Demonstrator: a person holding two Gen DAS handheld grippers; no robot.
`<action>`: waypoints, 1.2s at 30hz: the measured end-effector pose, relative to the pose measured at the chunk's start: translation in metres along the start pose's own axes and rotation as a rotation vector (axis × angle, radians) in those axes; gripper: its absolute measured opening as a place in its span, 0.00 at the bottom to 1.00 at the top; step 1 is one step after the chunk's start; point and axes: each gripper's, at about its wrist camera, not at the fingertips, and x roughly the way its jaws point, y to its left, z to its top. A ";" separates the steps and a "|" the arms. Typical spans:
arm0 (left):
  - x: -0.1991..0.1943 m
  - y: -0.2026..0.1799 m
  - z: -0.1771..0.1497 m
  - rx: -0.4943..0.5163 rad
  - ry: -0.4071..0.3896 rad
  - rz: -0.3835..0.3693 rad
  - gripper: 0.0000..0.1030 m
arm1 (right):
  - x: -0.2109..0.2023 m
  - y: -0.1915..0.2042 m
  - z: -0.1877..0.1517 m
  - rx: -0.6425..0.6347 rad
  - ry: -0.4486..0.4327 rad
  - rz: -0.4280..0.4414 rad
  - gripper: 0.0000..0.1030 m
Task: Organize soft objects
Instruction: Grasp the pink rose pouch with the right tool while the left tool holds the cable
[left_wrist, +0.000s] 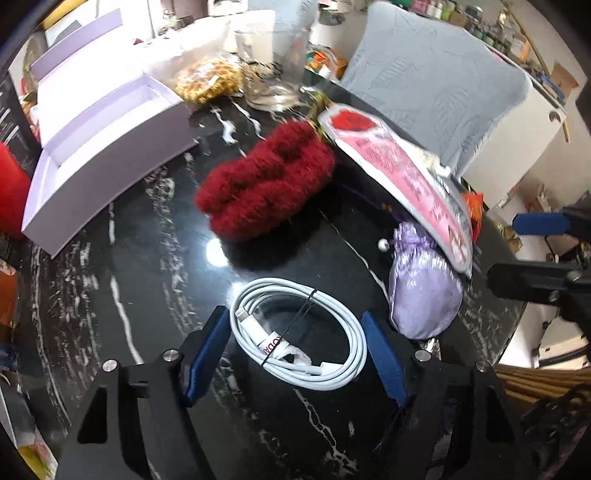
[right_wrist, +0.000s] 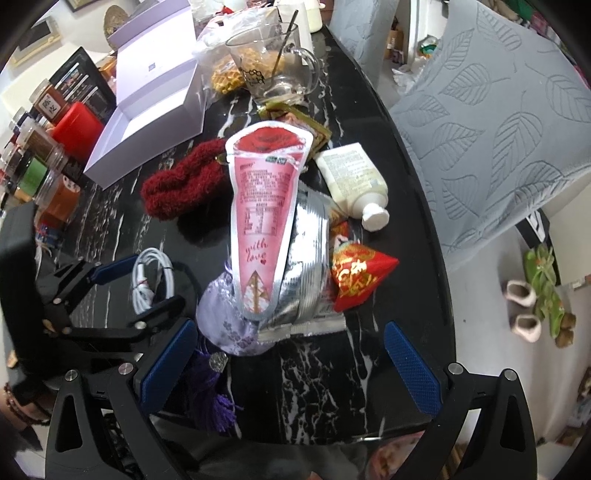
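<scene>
A fluffy dark red knit piece (left_wrist: 266, 184) lies mid-table; it also shows in the right wrist view (right_wrist: 181, 184). A lilac satin pouch (left_wrist: 421, 291) lies at the right, partly under a pink rose packet (left_wrist: 402, 177); the pouch (right_wrist: 229, 321) and packet (right_wrist: 262, 218) show in the right wrist view too. A coiled white cable (left_wrist: 299, 332) lies between the pads of my open left gripper (left_wrist: 295, 354). My right gripper (right_wrist: 291, 362) is open and empty, just short of the pouch. A white tube (right_wrist: 354, 181) and a red paper pouch (right_wrist: 354, 277) lie to the right.
An open lilac box (left_wrist: 99, 147) stands at the back left on the black marble table (left_wrist: 155, 280). A glass mug (right_wrist: 273, 62) and waffle bag (left_wrist: 207, 81) sit behind. Jars (right_wrist: 40, 147) line the left edge. A grey cushioned chair (right_wrist: 498, 129) stands at the right.
</scene>
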 end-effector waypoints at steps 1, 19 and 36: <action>-0.003 0.002 0.002 -0.011 -0.002 -0.003 0.71 | 0.000 0.000 0.002 0.000 -0.006 0.001 1.00; -0.047 0.039 0.033 -0.144 -0.074 0.031 0.71 | 0.029 0.029 0.058 -0.125 -0.073 -0.027 0.77; -0.036 0.056 0.051 -0.176 -0.061 0.037 0.71 | 0.053 0.030 0.073 -0.151 -0.058 -0.060 0.40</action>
